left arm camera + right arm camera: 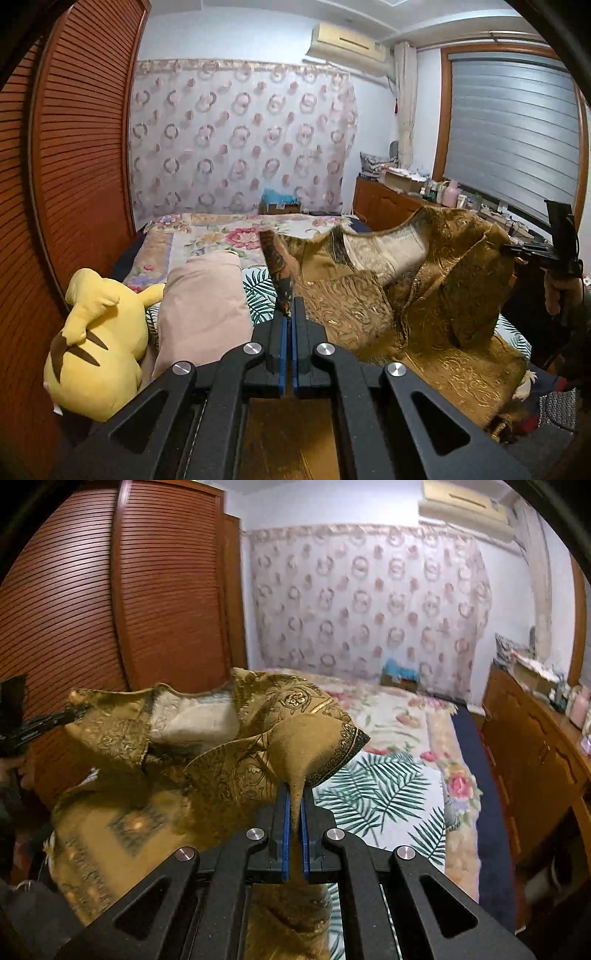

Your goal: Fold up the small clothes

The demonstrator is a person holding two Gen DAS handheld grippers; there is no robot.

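Gold brocade garment [406, 295]: lifted above bed [207, 236], left gripper [290, 314] and right gripper [295, 797] jaws each clamped on fabric. Risk: thin pinches slipping, dropping cloth.

Both wrist fisheyes close behind the jaws, angled slightly down along the bed [207, 236], sharing the patterned curtain [369, 602].

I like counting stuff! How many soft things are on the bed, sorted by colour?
Yellow: 1, plush toy
Pink: 1, pillow
Golden brown: 1, patterned garment, lifted by both grippers
Total: 3
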